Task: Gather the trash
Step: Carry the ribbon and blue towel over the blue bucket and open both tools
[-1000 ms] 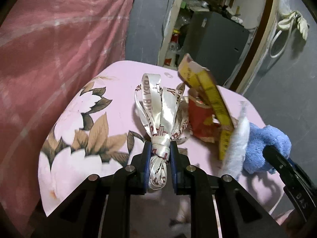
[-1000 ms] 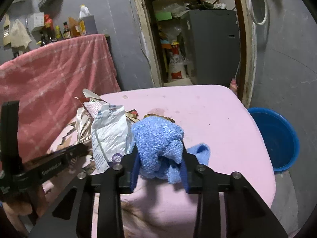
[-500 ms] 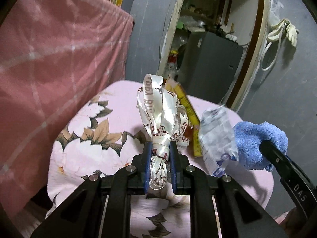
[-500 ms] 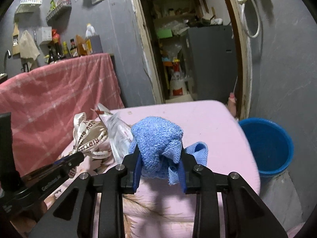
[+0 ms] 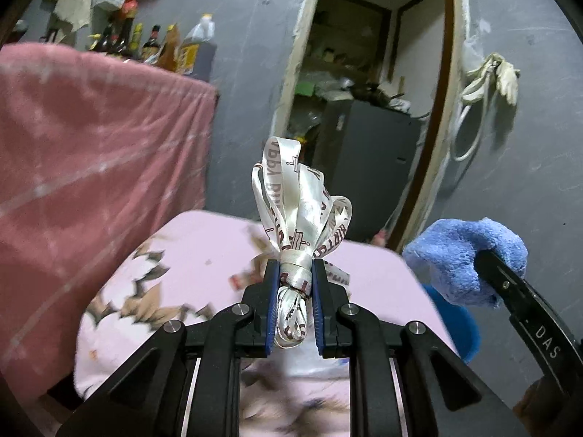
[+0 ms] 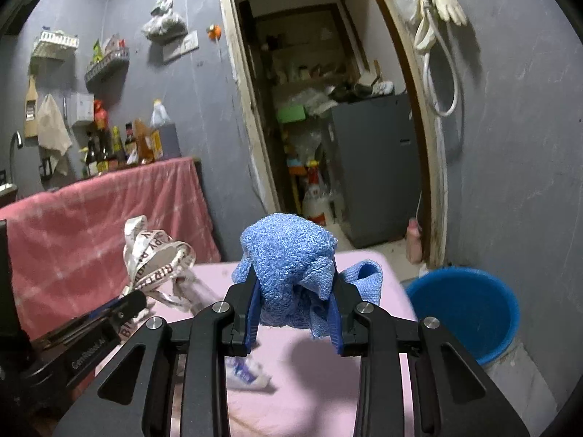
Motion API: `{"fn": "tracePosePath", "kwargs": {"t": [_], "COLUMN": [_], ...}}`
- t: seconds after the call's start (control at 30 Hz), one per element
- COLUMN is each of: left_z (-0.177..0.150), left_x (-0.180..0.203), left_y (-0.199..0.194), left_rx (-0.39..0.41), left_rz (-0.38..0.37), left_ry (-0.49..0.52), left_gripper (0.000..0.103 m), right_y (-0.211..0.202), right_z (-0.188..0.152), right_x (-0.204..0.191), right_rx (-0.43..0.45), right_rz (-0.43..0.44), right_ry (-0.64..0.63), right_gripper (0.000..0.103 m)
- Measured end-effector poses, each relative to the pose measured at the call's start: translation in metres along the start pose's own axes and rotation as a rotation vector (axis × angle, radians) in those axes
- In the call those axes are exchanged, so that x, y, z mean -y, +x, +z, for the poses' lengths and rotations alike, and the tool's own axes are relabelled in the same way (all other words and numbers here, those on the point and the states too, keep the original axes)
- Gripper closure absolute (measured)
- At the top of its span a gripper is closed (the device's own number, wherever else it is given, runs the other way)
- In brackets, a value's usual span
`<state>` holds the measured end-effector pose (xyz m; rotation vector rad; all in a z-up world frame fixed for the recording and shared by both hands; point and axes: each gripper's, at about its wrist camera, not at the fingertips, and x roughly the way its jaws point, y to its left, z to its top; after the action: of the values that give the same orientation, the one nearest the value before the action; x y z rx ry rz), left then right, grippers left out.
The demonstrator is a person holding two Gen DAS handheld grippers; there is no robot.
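Note:
My left gripper (image 5: 294, 273) is shut on a bunched white ribbon with dark red lettering (image 5: 297, 215), held up above the pink table (image 5: 204, 247). The ribbon also shows in the right wrist view (image 6: 156, 258). My right gripper (image 6: 293, 291) is shut on a crumpled blue cloth (image 6: 291, 258), also lifted above the table; it shows at the right of the left wrist view (image 5: 462, 255). A white plastic wrapper (image 6: 247, 375) lies on the table below the right gripper. A blue bucket (image 6: 462, 306) stands on the floor by the table's right edge.
A counter draped in pink checked cloth (image 6: 91, 225) stands to the left with bottles (image 6: 120, 145) on it. A doorway ahead opens on a grey cabinet (image 6: 375, 167). Small scraps (image 5: 240, 280) lie on the flowered table cover.
Both grippers have risen and tilted up, lifting the ribbon and the blue cloth off the table. The yellow and red wrappers have dropped out of view and the bucket now shows more fully.

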<state>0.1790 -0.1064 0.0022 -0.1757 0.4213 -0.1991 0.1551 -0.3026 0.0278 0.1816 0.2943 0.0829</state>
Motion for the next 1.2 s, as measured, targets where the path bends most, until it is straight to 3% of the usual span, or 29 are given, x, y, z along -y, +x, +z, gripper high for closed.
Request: {"fn": "tracePosePath", "kwargs": {"t": [0.27, 0.6, 0.93, 1.2], "left_z": [0.022, 0.028, 0.002, -0.024], "left_x": [0.048, 0.112, 0.193, 0.238], "left_y": [0.026, 0.058, 0.108, 0.149], "left_rx": [0.072, 0.123, 0.065, -0.016], "left_rz": [-0.088, -0.165, -0.251, -0.276], "left_ry": [0.023, 0.074, 0.086, 0.100], "left_gripper": [0.090, 0.089, 0.089, 0.089], "right_y": [-0.004, -0.002, 0.007, 0.017], "right_z": [0.022, 0.034, 0.021, 0.004], "right_x": [0.036, 0.112, 0.186, 0.236], "right_rx": [0.095, 0.195, 0.189, 0.155], "right_rz": [-0.063, -0.177, -0.256, -0.282], "right_ry": [-0.002, -0.010, -0.035, 0.064], "right_gripper": [0.075, 0.074, 0.074, 0.074]}}
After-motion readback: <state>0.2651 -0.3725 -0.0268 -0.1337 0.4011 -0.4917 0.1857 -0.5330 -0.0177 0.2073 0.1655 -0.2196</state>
